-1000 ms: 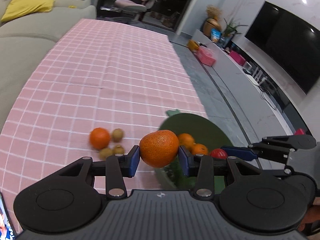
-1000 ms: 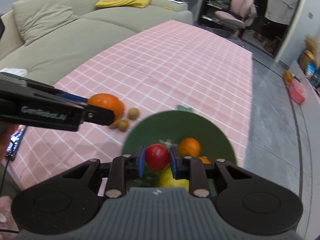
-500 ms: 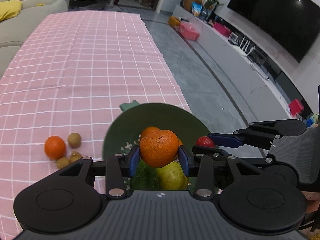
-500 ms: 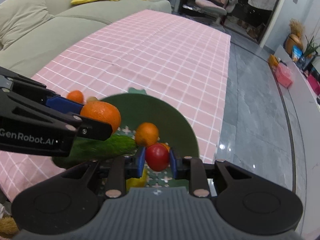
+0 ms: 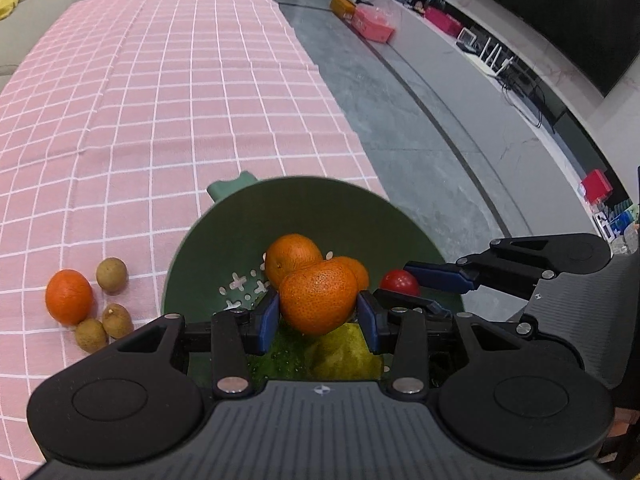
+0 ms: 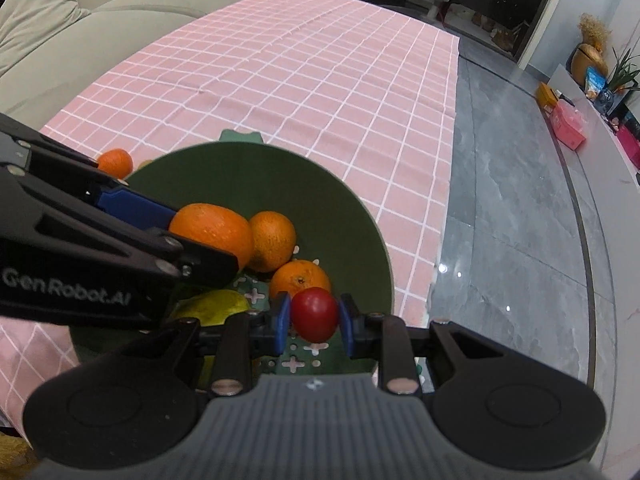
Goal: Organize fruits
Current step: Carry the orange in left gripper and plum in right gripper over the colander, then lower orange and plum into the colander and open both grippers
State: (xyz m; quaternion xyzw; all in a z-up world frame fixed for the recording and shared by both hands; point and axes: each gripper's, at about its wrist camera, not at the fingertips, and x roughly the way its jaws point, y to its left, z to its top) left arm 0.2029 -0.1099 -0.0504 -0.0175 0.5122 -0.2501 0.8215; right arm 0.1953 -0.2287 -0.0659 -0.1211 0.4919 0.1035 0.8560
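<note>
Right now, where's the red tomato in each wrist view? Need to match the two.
Left wrist: the red tomato sits right of centre, over the green bowl, clamped by the right gripper coming in from the right.
Right wrist: the tomato is low centre, between that gripper's own blue pads.
Shared landmark: the bowl's light green tab handle at its far rim.
</note>
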